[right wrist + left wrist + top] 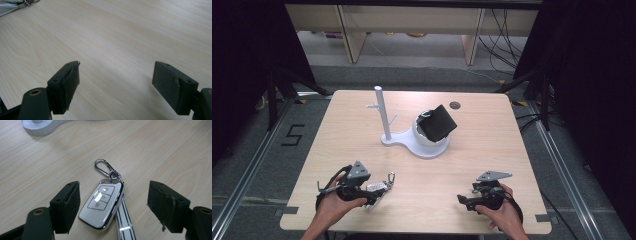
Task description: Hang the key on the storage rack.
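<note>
Here, white key fob (pixel 102 204) flat on table (pixel 162 150), between spread left claw (pixel 113 206) jaws, untouched.

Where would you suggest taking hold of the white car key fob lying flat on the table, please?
Probably across the two long sides of the key fob, coming down from above. It lies flat, buttons up, and its body is narrow enough to fit between the open left gripper, whose fingers already flank it. Avoid the loose carabiner.
</note>
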### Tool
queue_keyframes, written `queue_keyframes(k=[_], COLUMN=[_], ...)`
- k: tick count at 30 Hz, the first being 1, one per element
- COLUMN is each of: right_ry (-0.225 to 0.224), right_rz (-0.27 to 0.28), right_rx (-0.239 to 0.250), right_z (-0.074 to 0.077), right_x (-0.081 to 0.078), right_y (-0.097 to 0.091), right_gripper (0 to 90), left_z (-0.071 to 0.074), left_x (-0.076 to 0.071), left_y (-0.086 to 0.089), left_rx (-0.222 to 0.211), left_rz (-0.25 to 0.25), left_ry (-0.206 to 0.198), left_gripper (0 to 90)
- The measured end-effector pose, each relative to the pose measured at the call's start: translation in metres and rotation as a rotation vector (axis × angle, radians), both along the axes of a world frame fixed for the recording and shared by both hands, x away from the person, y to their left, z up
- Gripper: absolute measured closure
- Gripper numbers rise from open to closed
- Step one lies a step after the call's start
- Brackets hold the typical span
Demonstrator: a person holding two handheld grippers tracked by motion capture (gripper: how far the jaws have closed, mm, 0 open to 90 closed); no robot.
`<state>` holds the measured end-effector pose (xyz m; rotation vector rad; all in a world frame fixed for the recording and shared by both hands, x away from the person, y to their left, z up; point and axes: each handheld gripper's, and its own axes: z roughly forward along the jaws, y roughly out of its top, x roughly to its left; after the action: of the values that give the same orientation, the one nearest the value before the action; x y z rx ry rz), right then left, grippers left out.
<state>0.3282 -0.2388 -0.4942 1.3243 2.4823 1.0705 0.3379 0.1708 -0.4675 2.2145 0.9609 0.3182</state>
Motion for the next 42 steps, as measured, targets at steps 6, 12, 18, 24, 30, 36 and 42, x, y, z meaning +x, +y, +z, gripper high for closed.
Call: queue_keyframes(k=[6, 12, 18, 24, 30, 36, 42], right_ry=[0.005, 0.007, -0.008, -0.008, 0.012, -0.022, -0.022], right_rz=[-0.024, -0.009, -0.008, -0.008, -0.006, -0.015, -0.004], right_rx=[0.004, 0.006, 0.012, 0.015, 0.020, 0.049, 0.037], right_z=[-0.001, 0.000, -0.001, 0.000, 0.001, -0.001, 0.000], right_x=[-0.001, 0.000, 0.000, 0.000, 0.000, 0.000, 0.001], right_y=[0.001, 0.000, 0.001, 0.001, 0.001, 0.002, 0.001], right_gripper=[23.3, 23.4, 23.7, 24.0, 24.1, 24.4, 24.5], left_z=[0.000, -0.003, -0.009, -0.013, -0.016, -0.016, -0.016], left_x=[0.020, 0.036, 0.045, 0.054, 0.059, 0.059, 0.058], left_y=[-0.021, -0.035, -0.048, -0.055, -0.061, -0.068, -0.075], left_rx=[0.072, 0.147, 0.214, 0.274, 0.296, 0.322, 0.348], left_rz=[-0.051, -0.056, -0.067, -0.074, -0.079, -0.123, -0.179], left_ry=[0.083, 0.145, 0.203, 0.256, 0.275, 0.261, 0.249], left_gripper=[29.9, 33.8, 38.1, 41.0, 44.4, 51.5, 57.6])
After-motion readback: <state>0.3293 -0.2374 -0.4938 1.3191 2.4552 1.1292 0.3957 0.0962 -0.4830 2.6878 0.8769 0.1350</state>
